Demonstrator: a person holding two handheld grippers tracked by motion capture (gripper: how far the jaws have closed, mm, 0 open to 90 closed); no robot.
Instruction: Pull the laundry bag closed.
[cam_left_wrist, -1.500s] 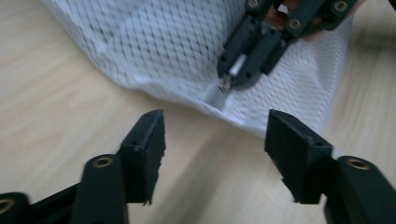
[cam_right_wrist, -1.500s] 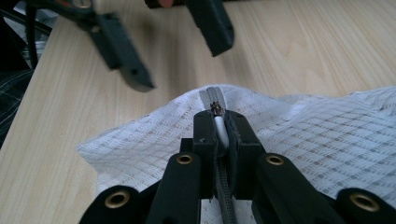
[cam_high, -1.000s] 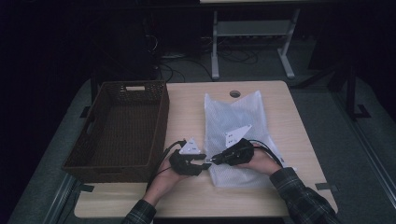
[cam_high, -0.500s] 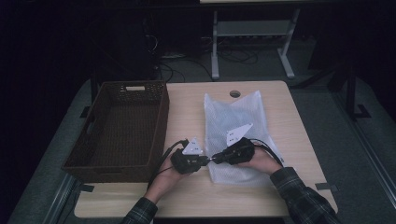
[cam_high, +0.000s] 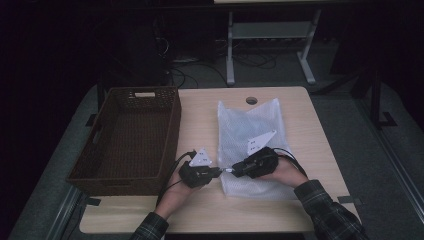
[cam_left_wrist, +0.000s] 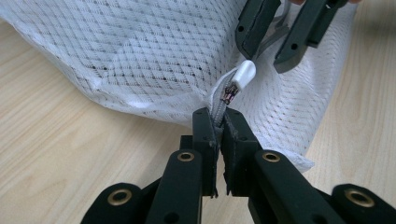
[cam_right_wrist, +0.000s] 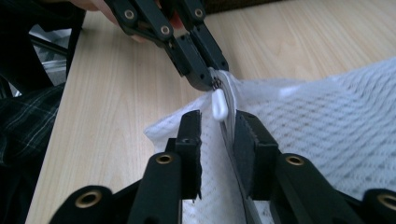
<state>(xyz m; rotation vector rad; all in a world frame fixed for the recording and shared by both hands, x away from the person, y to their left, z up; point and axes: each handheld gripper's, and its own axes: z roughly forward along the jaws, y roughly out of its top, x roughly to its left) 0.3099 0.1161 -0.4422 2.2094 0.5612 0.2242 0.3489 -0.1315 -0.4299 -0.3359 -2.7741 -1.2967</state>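
Observation:
A white mesh bag (cam_high: 250, 130) lies flat on the table, with its zipper at the near left corner. My left gripper (cam_left_wrist: 218, 114) is shut on the zipper's end at the bag's edge (cam_left_wrist: 140, 51). Just beyond it is the white zipper pull (cam_left_wrist: 243, 74). My right gripper (cam_right_wrist: 218, 123) faces the left one (cam_right_wrist: 212, 81), tip to tip. Its jaws have just been opening and stand apart, and the pull (cam_right_wrist: 218, 105) sits at their tips unpressed. From above, the left gripper (cam_high: 220, 171) and the right gripper (cam_high: 234, 170) nearly meet.
A dark woven basket (cam_high: 172, 135) stands empty along the table's left side, close to my left hand. Bare wood (cam_high: 200, 115) lies between basket and bag. A round cable hole (cam_high: 251, 100) is at the far edge.

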